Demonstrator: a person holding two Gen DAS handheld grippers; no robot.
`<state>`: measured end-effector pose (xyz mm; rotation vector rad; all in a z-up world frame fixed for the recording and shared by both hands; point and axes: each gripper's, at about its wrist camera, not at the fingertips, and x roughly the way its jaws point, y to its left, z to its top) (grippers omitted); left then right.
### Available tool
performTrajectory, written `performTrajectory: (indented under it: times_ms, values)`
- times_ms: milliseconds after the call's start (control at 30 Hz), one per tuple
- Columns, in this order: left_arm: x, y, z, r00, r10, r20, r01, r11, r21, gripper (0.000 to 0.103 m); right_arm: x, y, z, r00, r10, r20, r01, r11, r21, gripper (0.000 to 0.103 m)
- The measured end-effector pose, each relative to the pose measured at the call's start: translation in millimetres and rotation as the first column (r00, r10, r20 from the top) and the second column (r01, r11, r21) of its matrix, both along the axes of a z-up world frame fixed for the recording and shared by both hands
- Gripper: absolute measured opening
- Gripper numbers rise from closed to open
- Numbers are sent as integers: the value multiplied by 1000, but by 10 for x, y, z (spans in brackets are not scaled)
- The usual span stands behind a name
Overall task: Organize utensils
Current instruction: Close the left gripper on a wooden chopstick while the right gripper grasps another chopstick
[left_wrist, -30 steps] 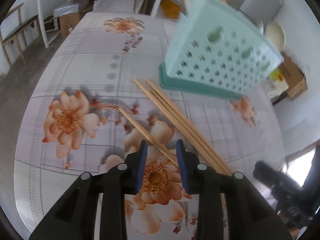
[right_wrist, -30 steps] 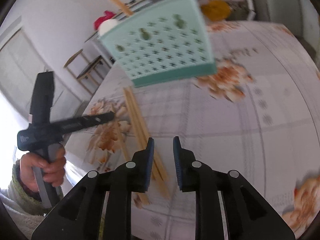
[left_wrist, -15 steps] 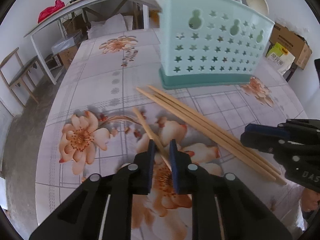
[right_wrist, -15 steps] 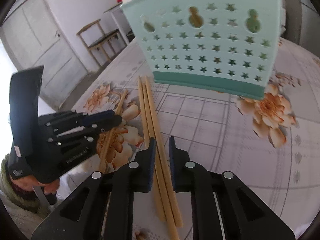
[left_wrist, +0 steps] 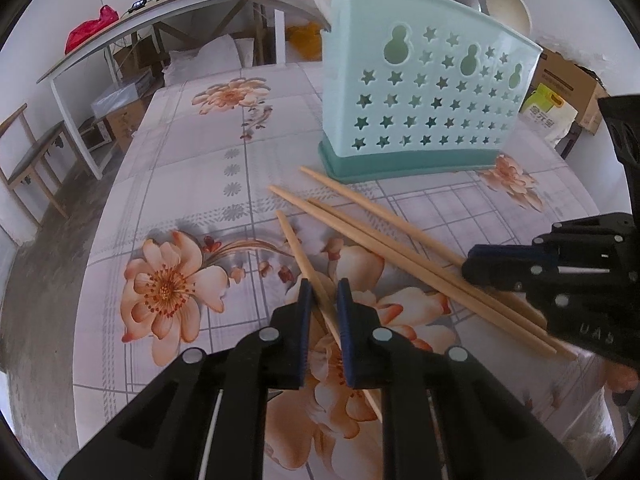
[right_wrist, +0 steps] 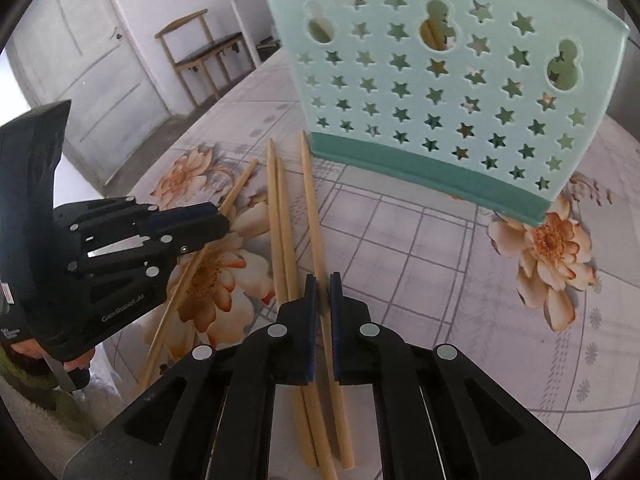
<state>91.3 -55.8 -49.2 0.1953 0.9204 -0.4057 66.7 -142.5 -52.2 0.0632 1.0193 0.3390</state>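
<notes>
The work surface is a table under a floral tablecloth (left_wrist: 192, 184), in a plain room with a white bench, a wooden chair and cardboard boxes behind. My landmark is the mint-green utensil holder (left_wrist: 424, 108), standing upright on the cloth with star cut-outs facing me.

Four wooden chopsticks lie flat on the cloth, tips toward the holder's base. Three lie together nearest the holder; the single chopstick (left_wrist: 308, 268) lies apart, on the side farther from the holder's front corner.

My left gripper (left_wrist: 322, 300) straddles the single chopstick. The jaws are drawn nearly together with the stick crossing diagonally between the pads; judged from the narrow gap, it is clamped.

My right gripper (right_wrist: 323, 292) is closed on the outer chopstick (right_wrist: 314, 216), the one of the three whose tip nearly touches the holder's base. The remaining pair (right_wrist: 282, 232) lies just beside the left pad, ungripped.

I judge each grip is taken toward the thick end so the thin tip leads into the holder.

View differences:
- The left wrist view shows the holder's end wall, a white spoon and a stick end rising above its rim.
- The right wrist view shows chopsticks already inside through the cut-outs, the white door (right_wrist: 104, 68), and my left gripper from the side.
</notes>
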Motion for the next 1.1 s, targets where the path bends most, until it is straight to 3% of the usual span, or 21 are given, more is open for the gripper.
performTrajectory:
  times_ms: [433, 633, 833, 900, 1000, 1100]
  values:
    - [-107, 209, 18, 997, -63, -41, 61, 997, -50, 11, -720, -506, 95, 990, -123, -76, 119, 992, -51, 6]
    - [47, 194, 31, 994, -45, -100, 37, 996, -80, 11, -547, -457, 130, 991, -133, -33, 131, 989, -62, 19]
    - [201, 186, 21, 992, 2, -123, -16, 993, -114, 11, -260, -319, 41, 990, -140, 4, 140, 984, -111, 18]
    - [219, 137, 20, 994, 6, -106, -16, 995, -94, 11, -204, -302, 32, 989, -149, 13, 150, 983, -107, 17]
    - [241, 67, 16, 997, 6, -78, -11, 998, -61, 11, -167, -301, 17, 984, -173, 36, 177, 976, -124, 6]
    - [265, 41, 16, 998, 4, -66, -8, 999, -49, 7, -177, -382, 21, 979, -201, 32, 203, 975, -86, 5]
